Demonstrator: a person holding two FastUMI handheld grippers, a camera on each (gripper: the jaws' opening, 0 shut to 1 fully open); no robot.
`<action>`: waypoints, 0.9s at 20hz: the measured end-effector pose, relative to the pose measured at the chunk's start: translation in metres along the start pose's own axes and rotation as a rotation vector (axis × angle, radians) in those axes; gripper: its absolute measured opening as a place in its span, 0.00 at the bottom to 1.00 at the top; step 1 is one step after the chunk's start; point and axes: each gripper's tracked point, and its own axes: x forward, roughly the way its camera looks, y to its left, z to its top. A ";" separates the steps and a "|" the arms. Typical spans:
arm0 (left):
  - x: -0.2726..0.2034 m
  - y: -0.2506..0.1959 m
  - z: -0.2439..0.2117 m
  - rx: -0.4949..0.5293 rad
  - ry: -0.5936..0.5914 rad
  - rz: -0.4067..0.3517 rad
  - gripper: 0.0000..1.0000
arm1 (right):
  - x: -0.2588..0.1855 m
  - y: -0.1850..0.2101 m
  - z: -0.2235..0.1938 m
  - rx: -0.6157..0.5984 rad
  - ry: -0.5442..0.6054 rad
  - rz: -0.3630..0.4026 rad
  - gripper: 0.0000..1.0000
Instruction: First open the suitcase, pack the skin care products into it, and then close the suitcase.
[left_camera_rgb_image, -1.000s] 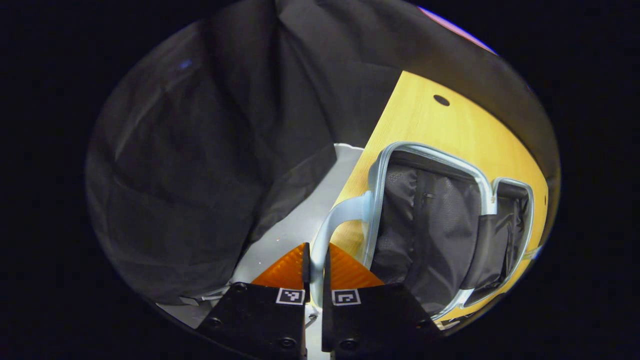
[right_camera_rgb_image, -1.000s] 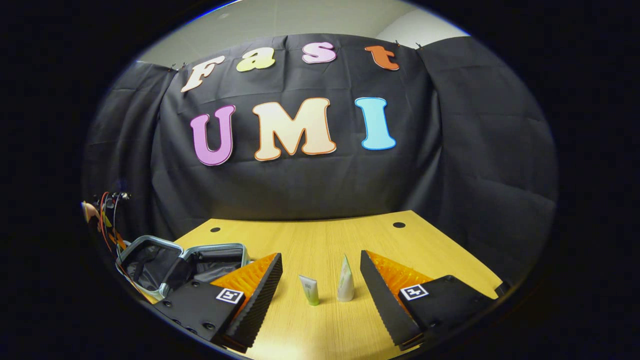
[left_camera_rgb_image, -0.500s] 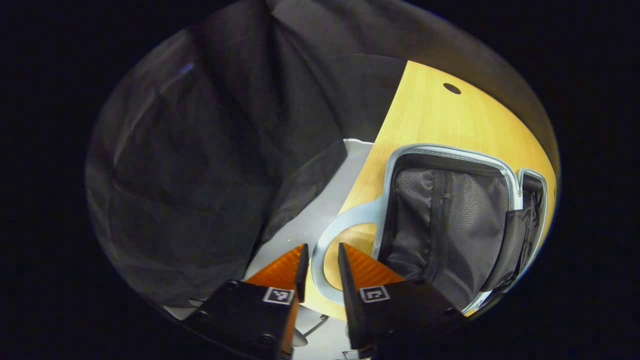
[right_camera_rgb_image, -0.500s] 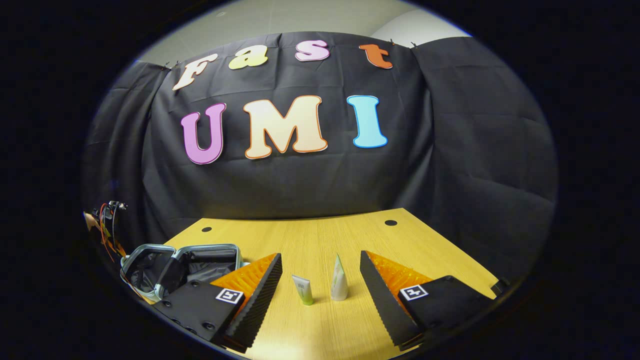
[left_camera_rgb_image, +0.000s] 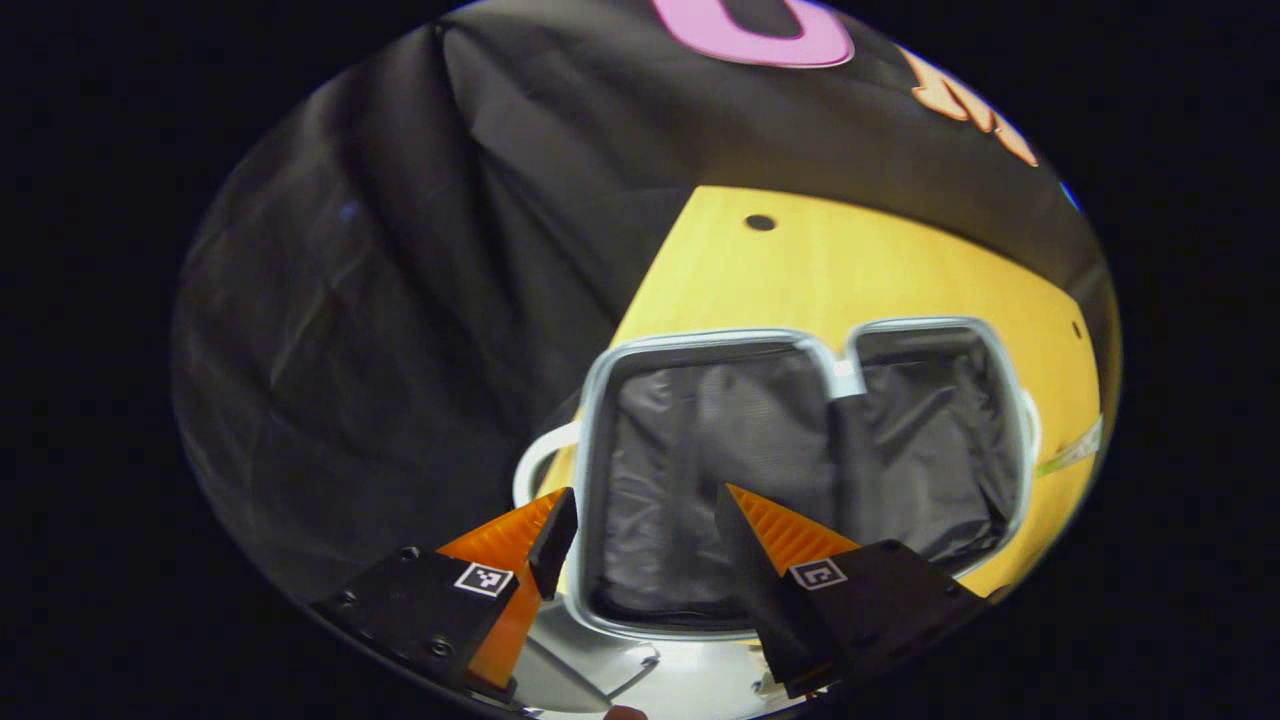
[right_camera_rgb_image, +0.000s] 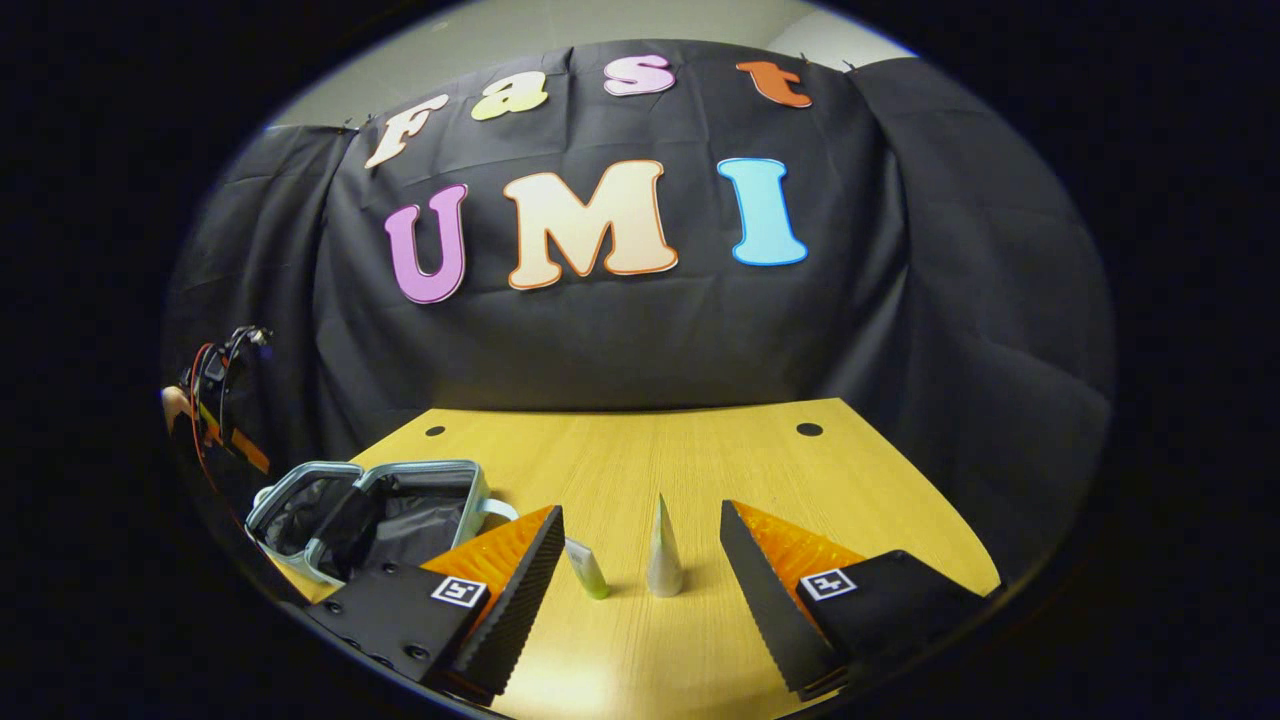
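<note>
The small suitcase lies open and flat on the wooden table, both halves showing dark lining inside a pale rim, its handle at the left end. My left gripper hovers open above the near half and holds nothing. In the right gripper view the same suitcase sits at the left. Two skin care tubes stand on the table: a short green-tipped tube and a taller white tube. My right gripper is open, with both tubes just beyond its fingertips.
Black cloth walls close off the back and sides. The table has round cable holes near its far edge. The suitcase lies close to the table's left edge, with pale floor below. A hand with the other gripper shows far left.
My left gripper let go of the suitcase handle, opened wide and swung round over the open suitcase. The right gripper shifted slightly; the tubes now sit nearer its left finger.
</note>
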 end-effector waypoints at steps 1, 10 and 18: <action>-0.014 -0.024 0.002 0.008 -0.020 -0.028 0.85 | 0.004 -0.005 -0.001 -0.012 0.011 0.024 0.98; -0.058 -0.206 -0.030 0.084 -0.178 -0.215 0.86 | 0.034 -0.039 -0.036 -0.055 0.133 0.207 0.98; -0.063 -0.366 -0.075 0.128 -0.204 -0.456 0.85 | 0.064 -0.044 -0.083 -0.117 0.209 0.313 0.98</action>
